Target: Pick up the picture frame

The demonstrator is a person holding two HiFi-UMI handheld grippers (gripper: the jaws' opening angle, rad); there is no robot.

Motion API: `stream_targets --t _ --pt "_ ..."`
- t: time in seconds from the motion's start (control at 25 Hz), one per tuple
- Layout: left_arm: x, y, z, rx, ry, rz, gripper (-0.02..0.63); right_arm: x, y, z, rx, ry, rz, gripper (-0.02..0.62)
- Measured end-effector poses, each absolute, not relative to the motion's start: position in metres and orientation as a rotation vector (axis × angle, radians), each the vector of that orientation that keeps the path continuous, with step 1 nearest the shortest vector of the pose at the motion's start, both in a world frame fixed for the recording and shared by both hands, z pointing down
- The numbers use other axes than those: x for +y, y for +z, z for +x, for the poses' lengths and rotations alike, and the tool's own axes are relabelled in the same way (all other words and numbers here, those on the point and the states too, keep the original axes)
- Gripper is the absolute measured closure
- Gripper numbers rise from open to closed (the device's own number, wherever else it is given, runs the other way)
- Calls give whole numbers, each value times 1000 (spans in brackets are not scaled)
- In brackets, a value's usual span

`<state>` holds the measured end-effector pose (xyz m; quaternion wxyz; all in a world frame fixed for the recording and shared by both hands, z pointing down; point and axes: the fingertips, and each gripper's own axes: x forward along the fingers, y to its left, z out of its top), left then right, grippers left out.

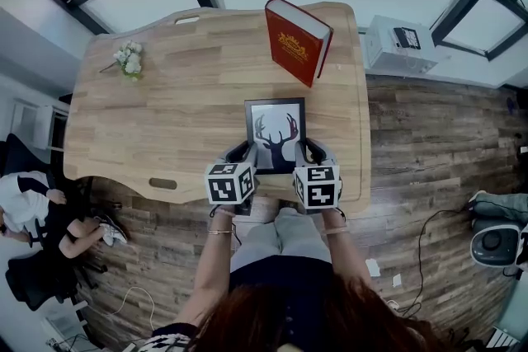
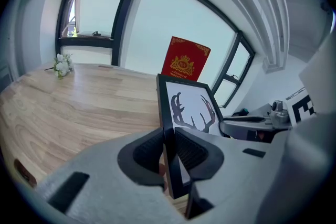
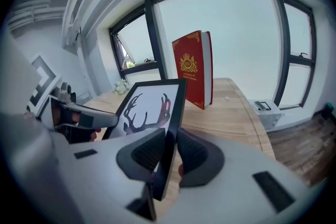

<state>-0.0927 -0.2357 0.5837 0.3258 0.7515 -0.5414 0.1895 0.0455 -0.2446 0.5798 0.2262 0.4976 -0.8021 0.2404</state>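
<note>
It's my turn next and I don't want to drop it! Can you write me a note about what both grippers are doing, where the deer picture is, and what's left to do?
Left gripper: fingers shut on the left edge of the picture frame.
Right gripper: fingers shut on its right edge.
Frame: held between both grippers over the near part of the table, tilted with its far edge up.
Nearby: a red book stands behind it; flowers lie far left.
Done: both grips are made.
Left: probably just lift it well clear, keeping both sides even.
</note>
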Motion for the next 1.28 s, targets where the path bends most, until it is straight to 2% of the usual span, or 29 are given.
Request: stream_targets --t 1.28 --pt "-170 502 -99 -1428 383 2181 525 -168 492 39 -2272 438 1531 517"
